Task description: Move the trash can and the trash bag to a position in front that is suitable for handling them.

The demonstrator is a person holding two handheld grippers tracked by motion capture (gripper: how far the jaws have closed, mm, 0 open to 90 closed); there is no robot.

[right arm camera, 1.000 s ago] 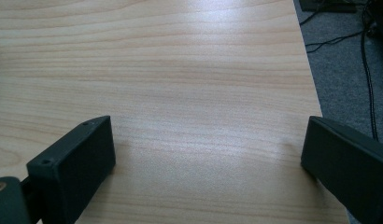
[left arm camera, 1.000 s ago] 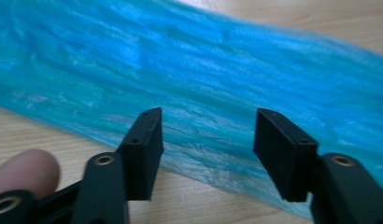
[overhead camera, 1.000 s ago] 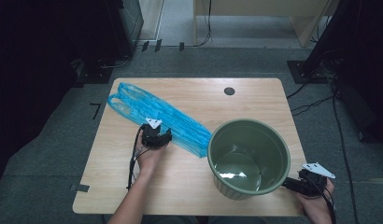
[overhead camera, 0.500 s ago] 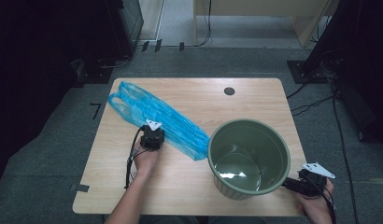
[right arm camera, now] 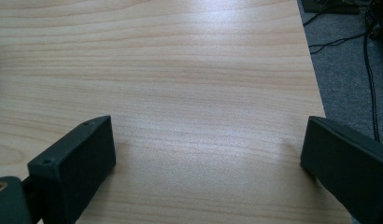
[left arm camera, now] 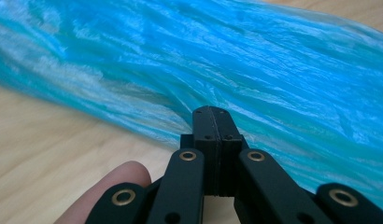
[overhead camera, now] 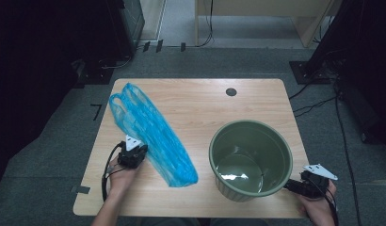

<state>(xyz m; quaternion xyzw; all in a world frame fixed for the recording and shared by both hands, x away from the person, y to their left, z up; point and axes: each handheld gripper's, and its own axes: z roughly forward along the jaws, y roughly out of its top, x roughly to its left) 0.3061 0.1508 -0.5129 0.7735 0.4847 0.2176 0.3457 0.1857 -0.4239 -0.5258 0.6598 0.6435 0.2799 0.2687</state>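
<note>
A long, crumpled blue plastic bag [overhead camera: 151, 134] lies slanted across the left half of the wooden table [overhead camera: 205, 106]. My left gripper [overhead camera: 137, 149] sits at the bag's left edge, about halfway along it. In the left gripper view its jaws [left arm camera: 213, 116] are pressed together, shut on the bag's [left arm camera: 255, 65] near edge, with a fingertip of the hand beside them. A round green bucket [overhead camera: 229, 188] with a shiny bottom stands at the front right. My right gripper [overhead camera: 294, 186] rests just right of the bucket, its jaws [right arm camera: 208, 135] wide open over bare wood.
A dark round cable hole [overhead camera: 231, 92] sits near the table's far edge. The table's right edge [right arm camera: 315, 84] runs close to the right gripper, with grey carpet and cables [right arm camera: 367, 56] beyond. Dark equipment stands on the floor at the far left.
The left gripper has moved left and toward the person. The bag's near end swung the same way with it, so the bag now lies steeper. The right gripper and bucket stayed put.
</note>
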